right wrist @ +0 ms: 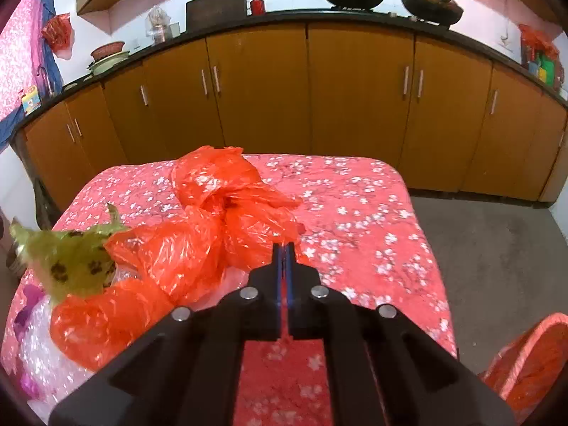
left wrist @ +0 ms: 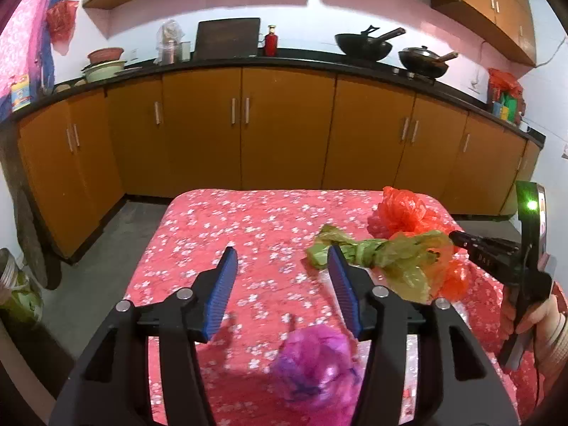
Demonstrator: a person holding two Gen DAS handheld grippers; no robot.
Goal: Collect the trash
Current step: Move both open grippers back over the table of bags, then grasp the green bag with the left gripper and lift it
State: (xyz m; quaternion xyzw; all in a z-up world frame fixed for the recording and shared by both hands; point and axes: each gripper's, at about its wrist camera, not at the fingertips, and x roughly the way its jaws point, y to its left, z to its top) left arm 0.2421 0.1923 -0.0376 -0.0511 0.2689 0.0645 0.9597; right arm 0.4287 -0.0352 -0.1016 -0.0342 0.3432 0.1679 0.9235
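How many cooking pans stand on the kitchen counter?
2. One black wok stands on the counter right of centre; a second pan with a lid sits further right. Others may be hidden.

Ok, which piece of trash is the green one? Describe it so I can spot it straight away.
Look at the table with the pink floral cloth in front of the orange cabinets. On its right half lies a long, twisted olive-green plastic bag, beside the crumpled orange-red bag. It is the only green piece; the ball nearest the left hand-held gripper is pink-purple.
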